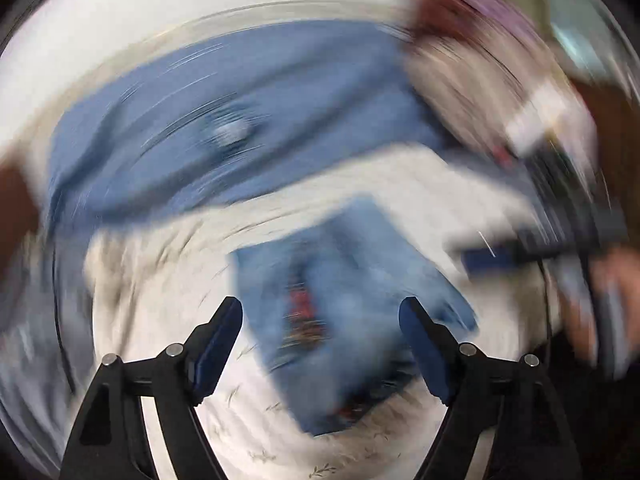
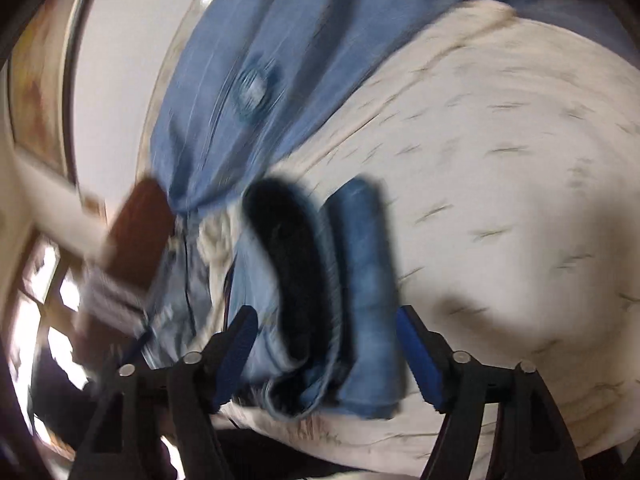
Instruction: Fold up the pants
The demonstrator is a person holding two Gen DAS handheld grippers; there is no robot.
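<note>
1 cream leaf-print cloth (image 2: 500, 208) under jeans (image 2: 280, 60)

Light blue denim pants (image 2: 288, 60) are spread across a cream patterned cloth, one hem end (image 2: 360, 280) doubled over, its opening gaping.
</note>
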